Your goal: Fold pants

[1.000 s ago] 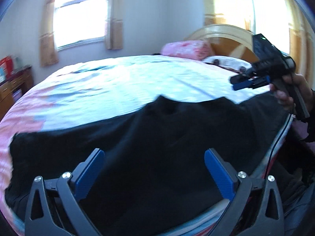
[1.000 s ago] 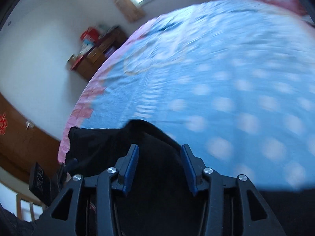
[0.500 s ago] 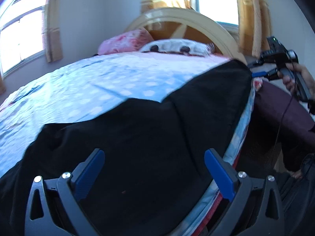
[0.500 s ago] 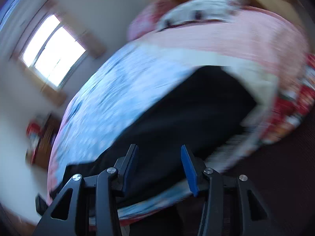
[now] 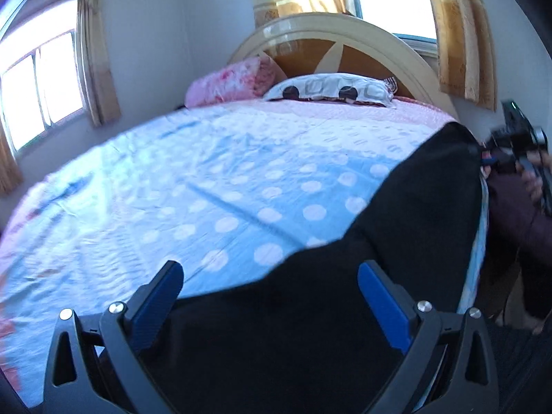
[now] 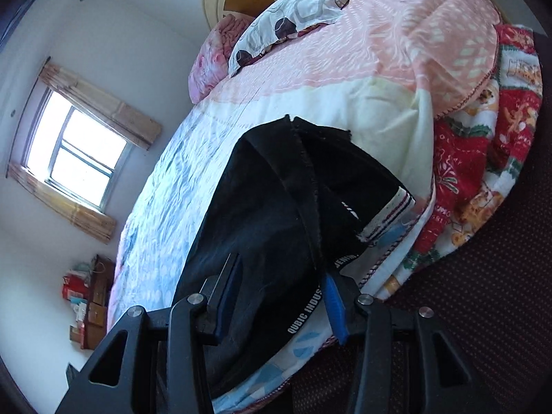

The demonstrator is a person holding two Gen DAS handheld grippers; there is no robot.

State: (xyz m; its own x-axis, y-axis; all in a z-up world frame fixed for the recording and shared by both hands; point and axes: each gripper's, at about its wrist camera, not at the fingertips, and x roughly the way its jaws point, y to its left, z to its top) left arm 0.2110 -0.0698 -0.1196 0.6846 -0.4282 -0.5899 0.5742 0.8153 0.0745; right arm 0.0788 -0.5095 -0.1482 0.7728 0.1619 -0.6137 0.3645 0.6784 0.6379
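Observation:
Black pants (image 5: pixel 396 241) lie stretched along the near edge of the bed. In the right wrist view the pants (image 6: pixel 262 207) show a waistband with white lettering and a striped band at the bed's edge. My left gripper (image 5: pixel 272 296) is open wide and hovers just above the black cloth, holding nothing. My right gripper (image 6: pixel 279 300) is open, its fingers on either side of the waistband cloth, not closed on it. The right gripper also shows in the left wrist view (image 5: pixel 510 145), at the far end of the pants, held by a hand.
The bed has a blue dotted sheet (image 5: pixel 224 179), a pink blanket (image 6: pixel 396 34) and pillows (image 5: pixel 331 89) by a wooden headboard (image 5: pixel 345 45). A red patterned quilt (image 6: pixel 483 179) hangs over the bed's side. A dresser (image 6: pixel 93 296) stands by the far wall.
The left camera has swung right toward the headboard, with the pants now lying to its right. The right gripper has moved to the waistband end, beside the bed's edge.

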